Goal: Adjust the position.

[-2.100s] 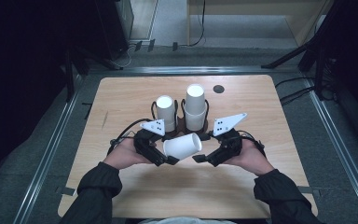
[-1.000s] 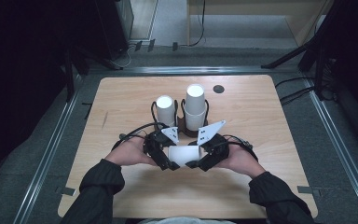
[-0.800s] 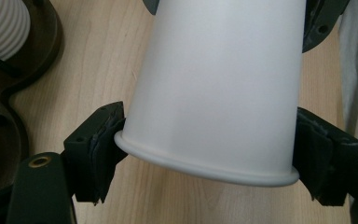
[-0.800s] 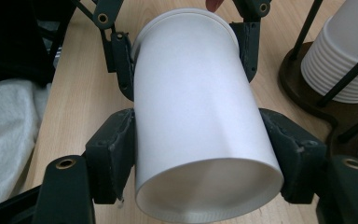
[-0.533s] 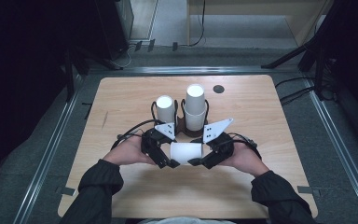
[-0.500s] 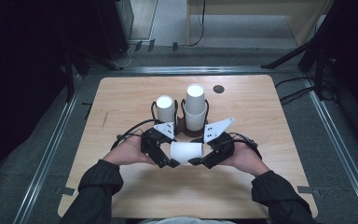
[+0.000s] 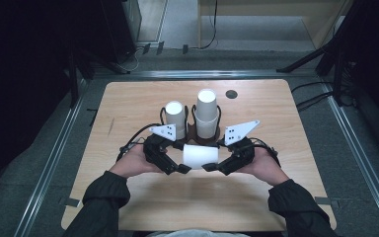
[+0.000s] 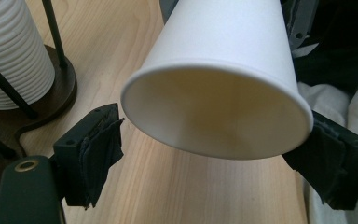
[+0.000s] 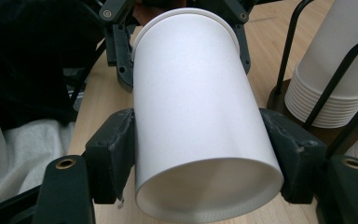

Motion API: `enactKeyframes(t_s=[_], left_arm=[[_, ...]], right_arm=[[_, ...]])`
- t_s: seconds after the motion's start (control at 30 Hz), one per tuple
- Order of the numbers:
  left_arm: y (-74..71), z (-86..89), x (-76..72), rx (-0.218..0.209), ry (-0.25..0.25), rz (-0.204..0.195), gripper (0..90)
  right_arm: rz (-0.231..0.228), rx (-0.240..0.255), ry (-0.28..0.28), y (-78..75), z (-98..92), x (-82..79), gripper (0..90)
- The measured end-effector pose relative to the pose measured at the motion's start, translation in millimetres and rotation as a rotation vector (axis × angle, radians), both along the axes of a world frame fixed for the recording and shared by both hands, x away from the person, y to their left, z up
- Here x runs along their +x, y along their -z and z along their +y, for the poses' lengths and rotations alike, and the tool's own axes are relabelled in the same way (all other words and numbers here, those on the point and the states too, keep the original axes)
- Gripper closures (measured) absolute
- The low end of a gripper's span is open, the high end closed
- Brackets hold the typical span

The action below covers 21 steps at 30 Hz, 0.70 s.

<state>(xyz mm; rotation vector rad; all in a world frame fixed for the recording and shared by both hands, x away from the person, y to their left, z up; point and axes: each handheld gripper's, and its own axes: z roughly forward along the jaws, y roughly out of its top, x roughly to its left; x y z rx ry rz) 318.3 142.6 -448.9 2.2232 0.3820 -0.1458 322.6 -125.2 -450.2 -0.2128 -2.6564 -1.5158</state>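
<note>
While right tongs (image 9: pixel 200 163) pinch empty paper cup (image 9: pixel 196 116), left tongs (image 8: pixel 214 154) spread round rim, holder (image 7: pixel 193 132) w/ cup stacks (image 7: pixel 206 113).

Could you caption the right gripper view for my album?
Right hand-held gripper clamps a white paper cup lying sideways, cup stacks beside it.

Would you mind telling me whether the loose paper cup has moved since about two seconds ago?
Yes. The cup has shifted slightly toward the person and away from the cup holder, and now lies level between both grippers instead of tilted.
</note>
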Motion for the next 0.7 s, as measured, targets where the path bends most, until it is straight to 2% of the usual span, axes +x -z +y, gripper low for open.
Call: enactKeyframes(t_s=[0.2,0.33,0.43,0.57,0.7], left_arm=[[-0.1,-1.6,-2.3,-0.053,-0.015,0.008,14.3],[-0.6,-1.5,-2.6,-0.082,-0.014,0.011,14.7],[0.7,-0.9,-2.6,-0.097,-0.021,0.028,15.9],[1.3,-0.2,-3.1,-0.100,-0.016,0.027,17.4],[1.0,-0.4,-3.5,-0.084,-0.006,0.026,19.6]], right_arm=[[0.027,0.038,-0.006,-0.7,-1.8,0.8,31.8],[0.040,0.046,-0.011,0.8,-0.6,1.5,31.8],[0.055,0.048,-0.016,1.6,0.1,1.4,31.8],[0.057,0.045,-0.018,2.0,0.8,1.3,31.9],[0.049,0.035,-0.025,2.1,1.1,0.8,32.3]])
